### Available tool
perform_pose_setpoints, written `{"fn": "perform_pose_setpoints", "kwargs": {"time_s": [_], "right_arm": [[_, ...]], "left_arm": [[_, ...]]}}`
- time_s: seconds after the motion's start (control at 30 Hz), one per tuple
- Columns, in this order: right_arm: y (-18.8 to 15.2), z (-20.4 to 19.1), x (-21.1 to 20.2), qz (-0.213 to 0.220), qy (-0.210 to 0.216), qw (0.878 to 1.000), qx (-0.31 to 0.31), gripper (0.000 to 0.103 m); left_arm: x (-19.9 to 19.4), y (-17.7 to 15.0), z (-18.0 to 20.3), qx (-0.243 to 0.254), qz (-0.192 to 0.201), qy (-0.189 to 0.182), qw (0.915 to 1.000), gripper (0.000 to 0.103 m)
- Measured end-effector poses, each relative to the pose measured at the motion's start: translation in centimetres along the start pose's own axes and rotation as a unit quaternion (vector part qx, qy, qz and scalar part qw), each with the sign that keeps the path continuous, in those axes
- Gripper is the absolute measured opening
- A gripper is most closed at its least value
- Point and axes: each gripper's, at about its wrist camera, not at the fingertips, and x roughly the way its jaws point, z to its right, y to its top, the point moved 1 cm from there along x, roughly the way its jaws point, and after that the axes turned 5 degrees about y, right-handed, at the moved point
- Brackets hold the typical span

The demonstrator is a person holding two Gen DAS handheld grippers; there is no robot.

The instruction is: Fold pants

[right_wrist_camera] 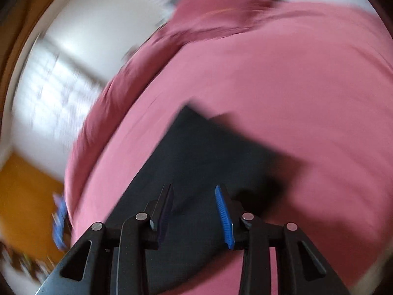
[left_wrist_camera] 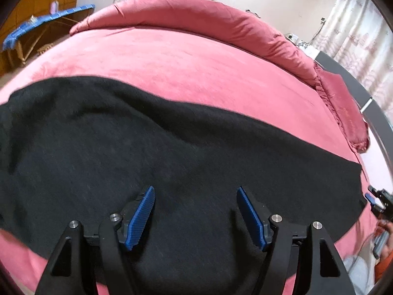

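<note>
Black pants lie spread across a pink bed, running from the left edge to the right edge of the left wrist view. My left gripper is open and empty, just above the middle of the pants. In the blurred right wrist view the pants reach a squared end further ahead. My right gripper is open and empty over that end part. The right gripper also shows in the left wrist view, beside the pants' right end.
A rolled pink duvet and a pink pillow lie along the far side of the bed. A blue-topped table stands at the far left. Curtains hang at the right. A dark bed frame edges the bed.
</note>
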Motion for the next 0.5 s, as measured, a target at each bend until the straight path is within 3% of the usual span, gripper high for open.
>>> {"fn": "perform_pose_setpoints", "kwargs": {"time_s": [0.1, 0.23, 0.33, 0.4, 0.5], "right_arm": [[-1.0, -5.6, 5.0, -0.064, -0.029, 0.993, -0.100, 0.037], [-2.9, -11.0, 11.7, -0.122, -0.084, 0.961, -0.232, 0.037], [-3.7, -11.8, 15.3, -0.139, -0.144, 0.937, -0.287, 0.037], [-3.0, -11.8, 15.7, -0.127, -0.156, 0.938, -0.284, 0.037], [-1.9, -10.9, 15.3, -0.113, -0.152, 0.954, -0.233, 0.037]], "left_arm": [[0.7, 1.6, -1.1, -0.017, 0.005, 0.003, 0.9998, 0.070], [2.2, 3.8, -2.8, -0.003, -0.002, 0.042, 0.9991, 0.070], [2.9, 5.4, -5.3, -0.005, 0.007, 0.070, 0.9975, 0.068], [3.5, 6.7, -7.1, -0.007, 0.007, 0.090, 0.9959, 0.063], [4.2, 8.4, -8.4, 0.006, -0.004, 0.096, 0.9954, 0.048]]}}
